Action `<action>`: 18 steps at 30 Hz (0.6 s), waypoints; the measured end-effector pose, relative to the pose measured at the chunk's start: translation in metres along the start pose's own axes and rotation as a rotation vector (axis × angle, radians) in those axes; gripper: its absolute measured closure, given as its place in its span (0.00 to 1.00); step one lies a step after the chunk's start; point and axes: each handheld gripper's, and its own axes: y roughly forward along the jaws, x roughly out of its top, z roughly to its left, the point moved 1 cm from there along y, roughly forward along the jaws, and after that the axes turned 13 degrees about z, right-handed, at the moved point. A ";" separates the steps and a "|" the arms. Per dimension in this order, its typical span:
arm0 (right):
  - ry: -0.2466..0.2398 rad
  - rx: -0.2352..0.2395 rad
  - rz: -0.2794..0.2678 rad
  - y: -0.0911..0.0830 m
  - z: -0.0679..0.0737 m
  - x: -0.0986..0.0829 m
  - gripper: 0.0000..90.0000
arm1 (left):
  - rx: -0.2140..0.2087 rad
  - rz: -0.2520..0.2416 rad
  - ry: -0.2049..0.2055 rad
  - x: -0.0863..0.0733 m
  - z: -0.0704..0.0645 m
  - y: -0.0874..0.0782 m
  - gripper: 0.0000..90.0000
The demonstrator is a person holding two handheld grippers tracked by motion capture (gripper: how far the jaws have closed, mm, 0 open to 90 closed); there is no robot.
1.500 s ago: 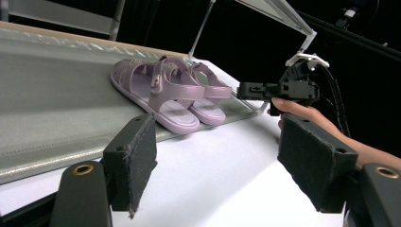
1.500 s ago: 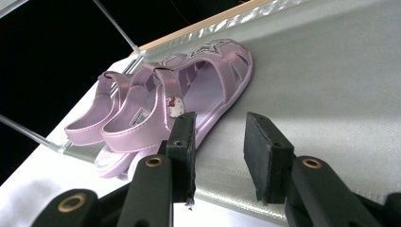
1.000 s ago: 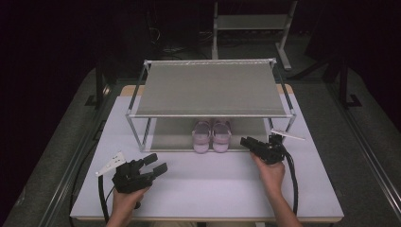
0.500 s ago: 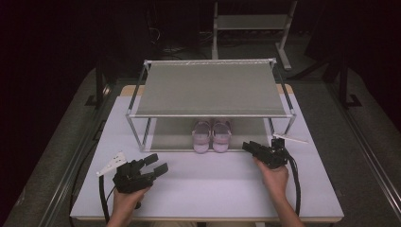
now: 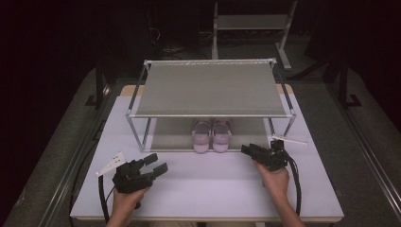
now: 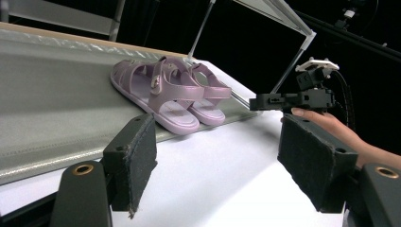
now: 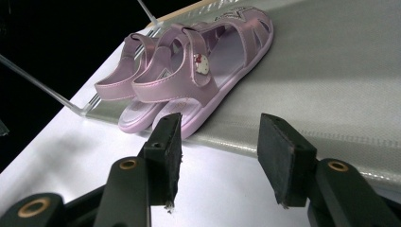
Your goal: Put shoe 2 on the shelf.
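Observation:
A pair of small lilac sandals [image 5: 212, 135] stands side by side on the lower shelf of a two-tier metal rack [image 5: 210, 90], heels toward me. The same sandals [image 6: 168, 92] appear in the left gripper view, and in the right gripper view the sandals [image 7: 189, 71] lie close ahead. My left gripper [image 5: 156, 163] rests at the table's front left, open and empty, aimed toward the rack. My right gripper [image 5: 247, 150] sits just right of the sandals by the rack's front edge, open with nothing between its pads. From the left gripper view, the right gripper [image 6: 265, 101] shows farther off.
The white table [image 5: 208, 189] has bare room in front of the rack. A white tag [image 5: 112, 162] lies at the left, and a thin white strip [image 5: 289, 139] lies by the rack's right leg. Cables trail from both grippers toward the front edge. Dark floor surrounds the table.
My right gripper has drawn back a little toward me and downward, away from the rack's front edge. The left gripper has stayed in place.

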 end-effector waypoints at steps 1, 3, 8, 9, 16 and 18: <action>-0.001 0.003 -0.002 -0.001 0.000 -0.001 0.55 | 0.000 0.002 0.001 0.000 0.000 0.000 0.32; 0.013 0.010 0.002 -0.002 -0.001 -0.002 0.54 | 0.000 0.002 0.001 0.000 0.000 0.000 0.32; 0.018 0.014 0.004 -0.006 -0.004 -0.006 0.53 | -0.002 0.006 0.001 0.000 0.000 0.002 0.32; 0.017 0.014 0.003 -0.007 -0.005 -0.006 0.52 | -0.001 0.007 0.002 -0.001 0.000 0.002 0.32; 0.022 0.032 0.005 -0.013 -0.006 -0.008 0.50 | 0.000 0.010 0.004 -0.001 0.000 0.002 0.32; 0.021 0.034 0.003 -0.014 -0.006 -0.009 0.50 | 0.000 0.009 0.005 -0.001 -0.001 0.002 0.32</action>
